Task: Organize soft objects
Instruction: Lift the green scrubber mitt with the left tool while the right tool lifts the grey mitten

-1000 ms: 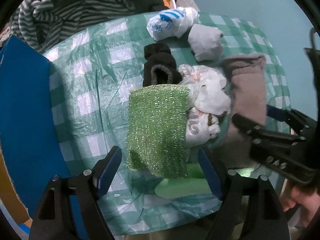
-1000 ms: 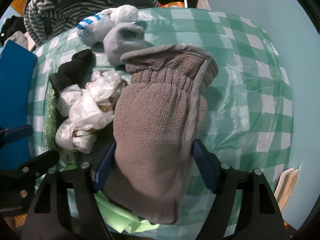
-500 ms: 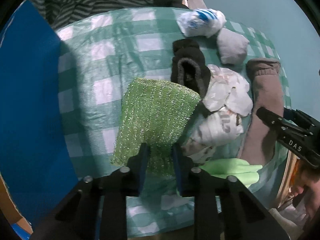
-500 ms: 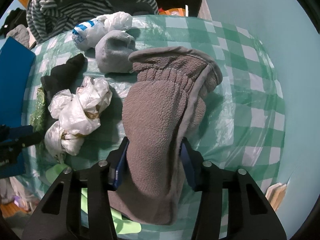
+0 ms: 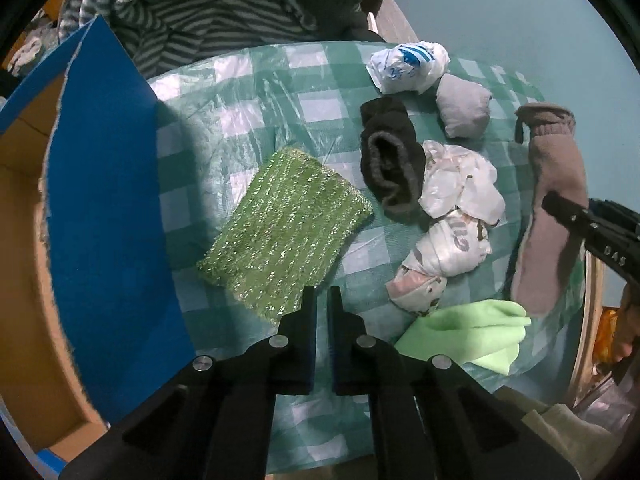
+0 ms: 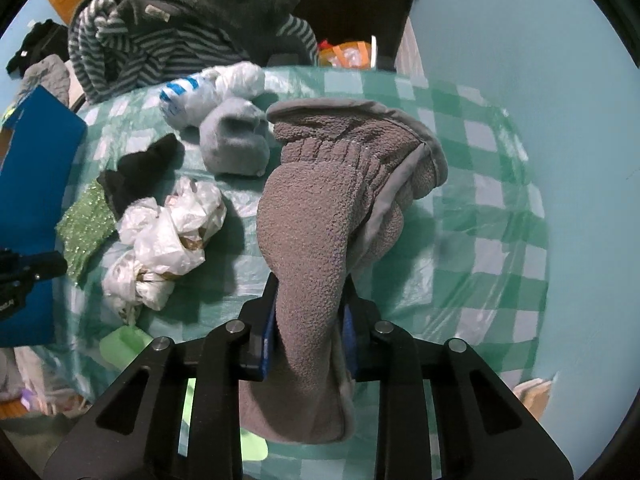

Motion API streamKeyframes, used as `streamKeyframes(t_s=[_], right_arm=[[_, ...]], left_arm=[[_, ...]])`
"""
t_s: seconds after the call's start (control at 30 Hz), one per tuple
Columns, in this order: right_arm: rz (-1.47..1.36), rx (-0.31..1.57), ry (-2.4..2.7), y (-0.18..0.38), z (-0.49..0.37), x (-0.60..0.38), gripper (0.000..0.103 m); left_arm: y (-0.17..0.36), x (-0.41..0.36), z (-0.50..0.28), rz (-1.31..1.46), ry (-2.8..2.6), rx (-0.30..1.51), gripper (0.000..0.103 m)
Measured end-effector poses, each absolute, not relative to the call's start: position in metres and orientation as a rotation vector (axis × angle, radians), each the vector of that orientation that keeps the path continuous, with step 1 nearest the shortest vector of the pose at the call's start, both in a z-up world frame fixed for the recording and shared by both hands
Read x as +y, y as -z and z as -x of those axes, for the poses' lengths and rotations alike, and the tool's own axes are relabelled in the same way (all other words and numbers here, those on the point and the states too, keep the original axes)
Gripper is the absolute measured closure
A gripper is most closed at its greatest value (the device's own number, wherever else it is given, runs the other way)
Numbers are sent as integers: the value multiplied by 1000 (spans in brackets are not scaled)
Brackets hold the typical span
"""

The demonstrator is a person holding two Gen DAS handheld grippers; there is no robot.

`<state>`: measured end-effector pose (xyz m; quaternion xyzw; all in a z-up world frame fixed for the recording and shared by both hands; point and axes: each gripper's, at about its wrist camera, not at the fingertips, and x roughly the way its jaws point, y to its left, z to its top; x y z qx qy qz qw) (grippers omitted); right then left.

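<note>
Grey fleece mitten (image 6: 316, 240): near right part of the table, clamped at its lower half, cuff toward the far side.
Right gripper (image 6: 308, 340): jaws closing, pads pressing both sides of the mitten.
Left gripper (image 5: 321, 300): jaws together, nothing visibly between them; tips at the near edge of the green sparkly cloth (image 5: 286, 226).
Green sparkly cloth: flat on the checked tablecloth (image 5: 256, 92), beside the blue box flap (image 5: 104, 208).
Black sock (image 5: 390, 160): just right of the cloth, touching crumpled plastic bags (image 5: 452, 216).
Light green cloth (image 5: 472, 332): near edge.
</note>
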<state>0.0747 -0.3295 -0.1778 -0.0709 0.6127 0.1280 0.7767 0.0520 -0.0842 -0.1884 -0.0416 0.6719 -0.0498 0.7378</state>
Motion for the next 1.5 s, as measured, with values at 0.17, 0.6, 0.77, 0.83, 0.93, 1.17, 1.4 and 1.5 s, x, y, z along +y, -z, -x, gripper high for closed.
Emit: streamKeyframes(t_s=[0.17, 0.6, 0.77, 0.83, 0.93, 1.17, 1.4, 1.5], right_arm=[[145, 1310, -289, 166, -75, -326, 78], [130, 1296, -335, 147, -71, -323, 78], [128, 1297, -341, 145, -72, -323, 78], [126, 1297, -341, 145, -72, -323, 78], [119, 1300, -342, 144, -73, -322, 78], [110, 1309, -348, 145, -70, -318, 78], [112, 1307, -359, 144, -67, -312, 78], [115, 1303, -364, 142, -67, -309, 78]], left_arm=[[194, -80, -49, 118, 94, 1503, 83], [211, -85, -78, -9, 50, 1501, 33], [225, -82, -84, -39, 47, 1523, 33], [229, -83, -85, -51, 45, 1528, 33], [235, -86, -90, -65, 45, 1535, 33], [240, -85, -93, -102, 62, 1530, 33], [229, -88, -80, -117, 38, 1491, 65], [227, -86, -80, -123, 35, 1486, 80]])
